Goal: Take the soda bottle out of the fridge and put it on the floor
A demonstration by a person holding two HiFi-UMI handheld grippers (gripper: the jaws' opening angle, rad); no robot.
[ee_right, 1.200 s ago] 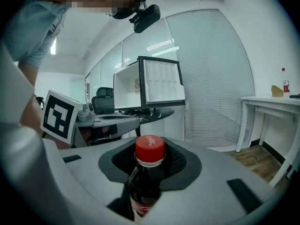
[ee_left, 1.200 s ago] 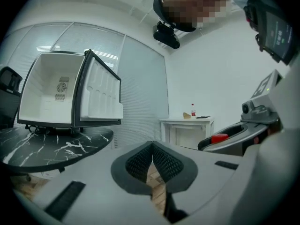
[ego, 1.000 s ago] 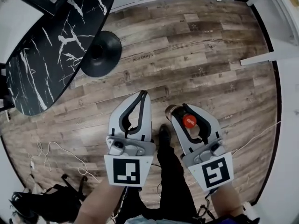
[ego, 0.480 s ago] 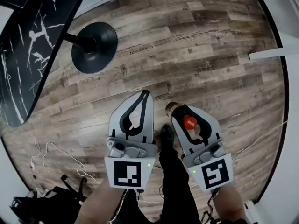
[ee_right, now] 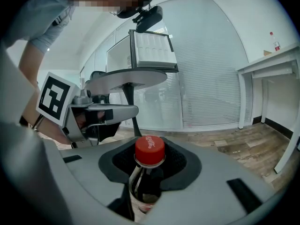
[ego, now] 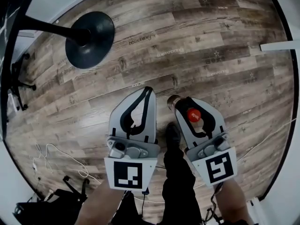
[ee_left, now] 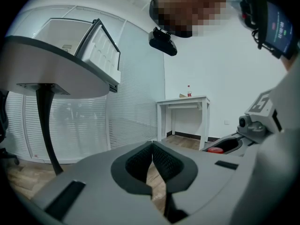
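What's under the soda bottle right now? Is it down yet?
Wooden floor lies below the soda bottle, which the right gripper holds by the neck. The jaws cover its base, so whether it touches the floor cannot be judged.

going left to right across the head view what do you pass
black chair base → round black table base → left gripper, shut and empty → soda bottle, held at the neck by the right gripper → white panel edge
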